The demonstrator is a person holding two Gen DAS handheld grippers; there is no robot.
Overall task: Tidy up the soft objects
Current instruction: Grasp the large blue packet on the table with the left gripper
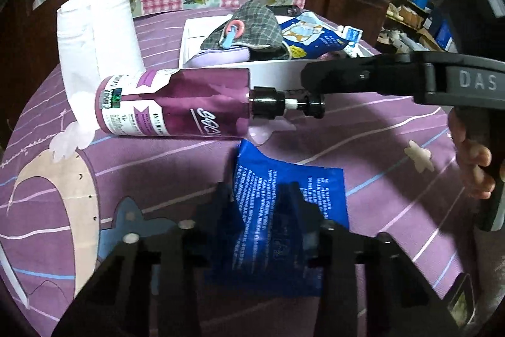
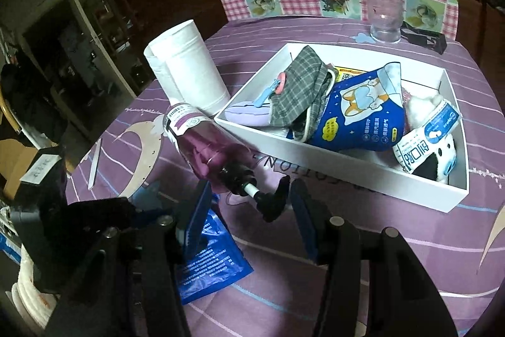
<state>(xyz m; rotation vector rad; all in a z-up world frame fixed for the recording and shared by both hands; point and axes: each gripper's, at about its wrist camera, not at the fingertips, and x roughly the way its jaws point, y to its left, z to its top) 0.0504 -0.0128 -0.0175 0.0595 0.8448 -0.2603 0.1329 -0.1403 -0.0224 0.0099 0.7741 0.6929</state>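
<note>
Left wrist view: crinkled blue packet (image 1: 284,210) with white print.

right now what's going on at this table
A person is sorting soft things into a white tray on a purple cloth, using two handheld grippers. The left gripper is closed on a blue flat packet lying on the cloth. The right gripper sits open around the black pump head of a purple bottle lying on its side. The tray already holds a plaid cloth piece, a blue pouch and some other small soft items.
</note>
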